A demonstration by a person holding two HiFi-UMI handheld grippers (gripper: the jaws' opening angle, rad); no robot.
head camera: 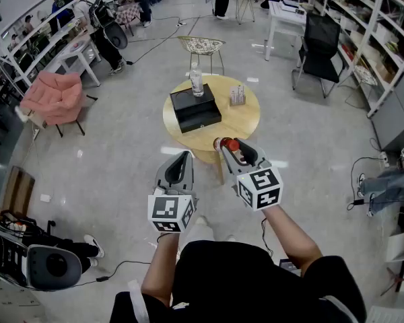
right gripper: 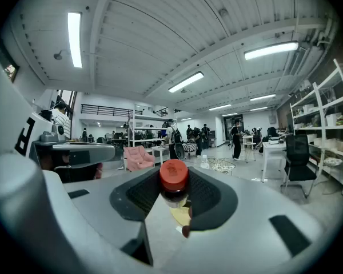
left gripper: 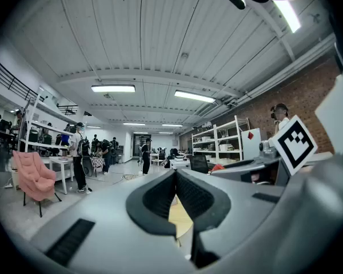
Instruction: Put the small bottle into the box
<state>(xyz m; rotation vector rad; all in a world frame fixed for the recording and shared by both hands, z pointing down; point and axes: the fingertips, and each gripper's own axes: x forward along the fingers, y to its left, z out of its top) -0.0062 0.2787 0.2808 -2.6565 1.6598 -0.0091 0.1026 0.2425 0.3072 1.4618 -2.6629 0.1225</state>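
While the right gripper [head camera: 227,145] pinches the small bottle [right gripper: 174,178] upright, red cap on top, the black box [head camera: 195,110] lies well ahead and slightly left on the round table [head camera: 246,121], and the left gripper [left gripper: 176,194] hangs alongside, jaws pressed together and empty.

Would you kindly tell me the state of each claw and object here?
small bottle: upright, red cap on, held.
right claw: shut on small bottle.
left claw: shut, empty.
black box: on the round table; lid state unclear.
water bottle: upright, at the black box's far edge.
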